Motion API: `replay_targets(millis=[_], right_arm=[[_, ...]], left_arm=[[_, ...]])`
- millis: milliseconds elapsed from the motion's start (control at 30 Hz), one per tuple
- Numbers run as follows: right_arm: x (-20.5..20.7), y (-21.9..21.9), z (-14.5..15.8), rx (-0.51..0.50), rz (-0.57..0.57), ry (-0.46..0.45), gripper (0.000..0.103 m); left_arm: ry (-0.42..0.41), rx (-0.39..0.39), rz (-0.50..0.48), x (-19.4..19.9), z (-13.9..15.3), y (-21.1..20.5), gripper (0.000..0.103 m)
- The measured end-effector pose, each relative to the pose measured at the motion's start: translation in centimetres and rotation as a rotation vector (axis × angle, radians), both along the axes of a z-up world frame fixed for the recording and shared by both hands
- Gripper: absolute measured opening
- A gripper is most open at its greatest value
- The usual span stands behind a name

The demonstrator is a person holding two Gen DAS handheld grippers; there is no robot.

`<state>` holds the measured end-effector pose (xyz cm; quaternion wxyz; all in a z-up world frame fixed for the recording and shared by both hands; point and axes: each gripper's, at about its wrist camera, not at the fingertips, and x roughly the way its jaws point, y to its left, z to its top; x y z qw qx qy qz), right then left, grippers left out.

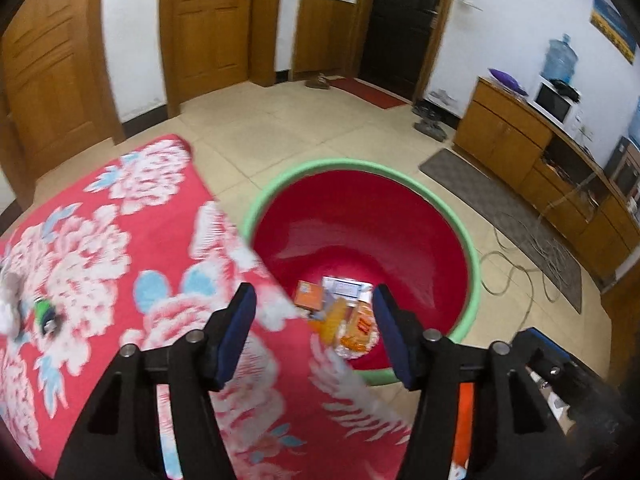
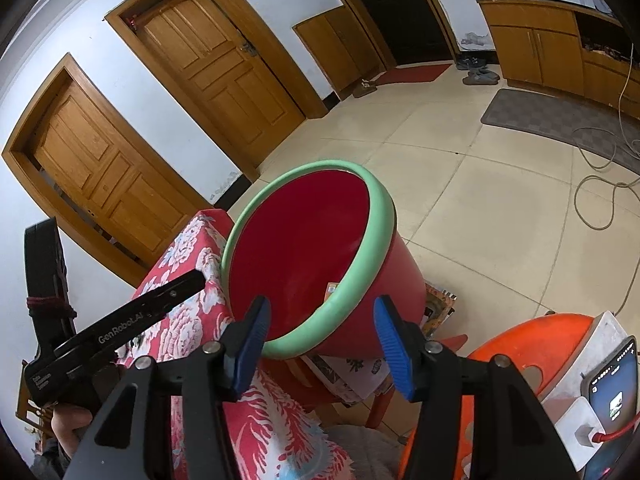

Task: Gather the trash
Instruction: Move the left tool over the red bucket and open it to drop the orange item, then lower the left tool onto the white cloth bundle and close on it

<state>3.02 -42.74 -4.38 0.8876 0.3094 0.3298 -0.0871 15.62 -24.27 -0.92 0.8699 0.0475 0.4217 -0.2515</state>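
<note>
Left wrist view: left gripper [image 1: 314, 334] spread wide, nothing between its blue pads [image 1: 236, 334]. It hangs over the edge of a table draped in a red floral cloth [image 1: 120, 240], looking down into one red bin [image 1: 360, 232] with a green rim [image 1: 474, 280]. Bin stands upright on the tiled floor [image 1: 280, 128] just beside the table, mouth facing up, long axis vertical; the cloth edge hides the near-left part of its rim.

Trash pile [image 1: 340, 312] lies on the bin bottom. Countable pieces: one orange box [image 1: 309, 294], one pale flat packet [image 1: 346, 288] with print, one orange-yellow wrapper [image 1: 362, 326] on something silvery. Other scraps are too tangled to count.

On the cloth at far left, one small green-and-dark object [image 1: 45, 312], blurred, beside a pale crumpled lump [image 1: 10, 300]; neither can be identified.

Right wrist view: right gripper [image 2: 322, 346] likewise spread wide and empty, aimed at the bin's near rim [image 2: 320, 340] from lower down. From here the bin's outer red wall [image 2: 404, 280] shows, and almost nothing of the trash, only a sliver of packet behind the rim.

This view alone shows the left gripper's black body [image 2: 120, 328] at the left, an orange plastic chair [image 2: 520, 352], one phone [image 2: 614, 392] with a lit screen, and printed papers [image 2: 360, 372] under the bin side.

Both views show two wooden doors [image 2: 192, 60], a dark door [image 1: 404, 20], a grey mat [image 1: 500, 216] and loose cables [image 2: 600, 184].
</note>
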Motion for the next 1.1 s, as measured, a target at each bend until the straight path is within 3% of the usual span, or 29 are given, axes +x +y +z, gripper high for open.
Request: replay_targets(millis=[600, 900, 1100], right_arm=[[-0.3, 1.3, 1.1, -0.023, 0.021, 0.0, 0.062], [0.2, 1.5, 0.9, -0.042, 0.009, 0.03, 0.063], [0.6, 1.8, 0.7, -0.052, 0.01, 0.046, 0.063]], left_arm=[[-0.07, 0.084, 0.341, 3.8, 1.6, 16.2, 0.065], [-0.036, 0.112, 0.5, 6.9, 0.0, 24.0, 0.065], [-0.009, 0.148, 0.557, 8.6, -2.0, 25.9, 0.065]])
